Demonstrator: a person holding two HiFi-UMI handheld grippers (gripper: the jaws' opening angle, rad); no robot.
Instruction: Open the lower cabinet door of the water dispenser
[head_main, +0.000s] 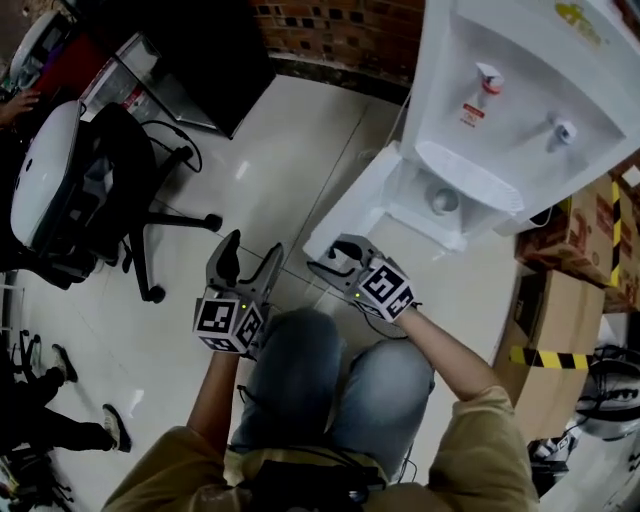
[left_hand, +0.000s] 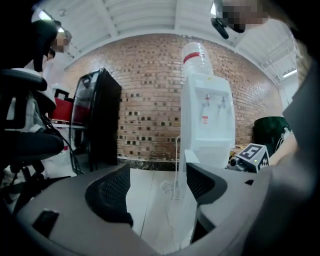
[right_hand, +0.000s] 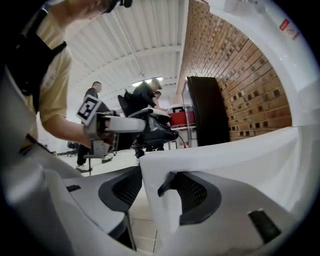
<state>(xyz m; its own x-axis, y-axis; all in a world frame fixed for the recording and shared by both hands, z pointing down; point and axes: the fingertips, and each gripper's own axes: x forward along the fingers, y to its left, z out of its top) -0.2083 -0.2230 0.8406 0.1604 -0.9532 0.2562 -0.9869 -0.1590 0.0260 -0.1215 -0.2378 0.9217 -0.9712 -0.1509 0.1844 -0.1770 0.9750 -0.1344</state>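
White lower door (head_main: 350, 205) wide open

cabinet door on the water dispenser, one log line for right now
cabinet door: swung open | right gripper: open, door edge between its jaws | left gripper: open, empty

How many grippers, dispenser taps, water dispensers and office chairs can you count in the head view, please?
Grippers: 2 (left gripper, right gripper)
Taps: 2 (red tap, pale tap)
Water dispenser: 1
Office chair: 1
Total: 6
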